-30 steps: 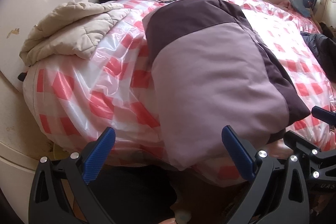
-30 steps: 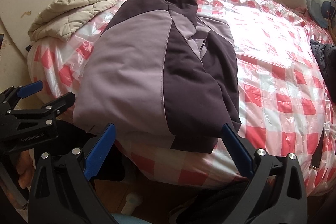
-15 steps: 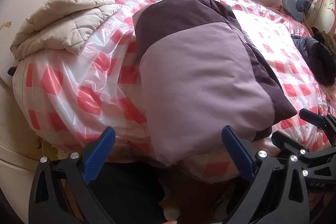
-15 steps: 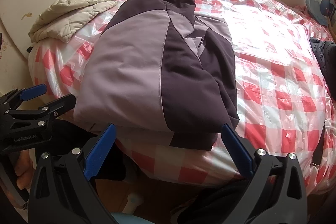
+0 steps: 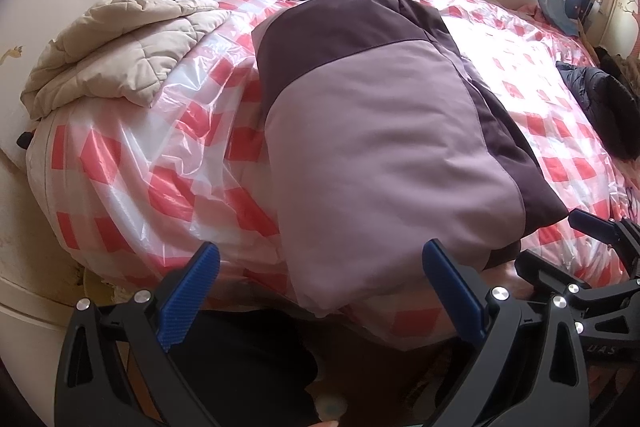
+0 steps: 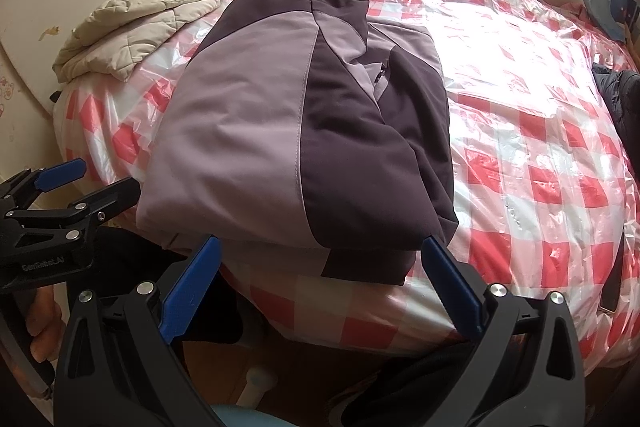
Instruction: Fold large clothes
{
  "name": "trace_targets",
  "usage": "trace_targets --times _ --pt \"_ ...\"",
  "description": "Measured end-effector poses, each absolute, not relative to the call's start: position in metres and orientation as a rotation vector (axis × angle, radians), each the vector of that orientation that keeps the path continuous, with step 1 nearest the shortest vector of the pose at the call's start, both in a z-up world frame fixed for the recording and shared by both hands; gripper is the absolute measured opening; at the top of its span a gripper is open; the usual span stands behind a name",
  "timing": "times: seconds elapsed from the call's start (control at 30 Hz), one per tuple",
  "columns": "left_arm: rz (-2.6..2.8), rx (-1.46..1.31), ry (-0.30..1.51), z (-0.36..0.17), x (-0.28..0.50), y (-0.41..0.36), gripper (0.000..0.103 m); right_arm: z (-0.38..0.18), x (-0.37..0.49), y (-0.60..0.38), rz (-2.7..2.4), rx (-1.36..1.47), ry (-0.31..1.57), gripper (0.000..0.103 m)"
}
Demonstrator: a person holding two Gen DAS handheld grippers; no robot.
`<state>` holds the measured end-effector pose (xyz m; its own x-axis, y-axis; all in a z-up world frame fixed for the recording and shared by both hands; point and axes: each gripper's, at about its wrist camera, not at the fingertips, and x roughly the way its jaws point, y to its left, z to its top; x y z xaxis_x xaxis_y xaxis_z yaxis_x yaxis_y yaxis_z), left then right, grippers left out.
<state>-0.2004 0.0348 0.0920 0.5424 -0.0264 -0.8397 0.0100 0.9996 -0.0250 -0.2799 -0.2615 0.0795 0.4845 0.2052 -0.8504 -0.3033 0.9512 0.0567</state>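
Folded jacket (image 6: 296,131) just beyond spread, empty right tongs (image 6: 320,279).

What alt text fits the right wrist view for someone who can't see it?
A folded two-tone lilac and dark purple jacket lies on a bed under a red-and-white checked plastic sheet. The open right gripper faces its near edge, left gripper alongside.

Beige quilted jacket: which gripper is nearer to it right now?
Left. The left gripper is at the bed's near edge, below the beige quilted jacket. The right gripper sits further right, past the purple jacket.
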Motion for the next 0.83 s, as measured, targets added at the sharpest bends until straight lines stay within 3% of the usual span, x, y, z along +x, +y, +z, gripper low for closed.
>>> trace_targets --times 0.27,0.43,0.53,0.83 --pt "-0.005 0.006 0.986 0.094 -0.199 0.029 0.097 0.073 -0.275 -0.267 0.314 -0.087 1.033 0.097" --pt "-0.090 -0.140 0.923 0.103 -0.203 0.041 0.097 0.070 -0.271 -0.272 0.320 -0.068 1.040 0.097" --pt "-0.048 -0.054 0.892 0.107 -0.204 0.031 0.097 0.070 -0.271 -0.275 0.319 -0.060 1.039 0.097" --pt "-0.049 -0.045 0.956 0.099 -0.204 0.027 0.097 0.075 -0.276 -0.276 0.308 -0.061 1.027 0.097"
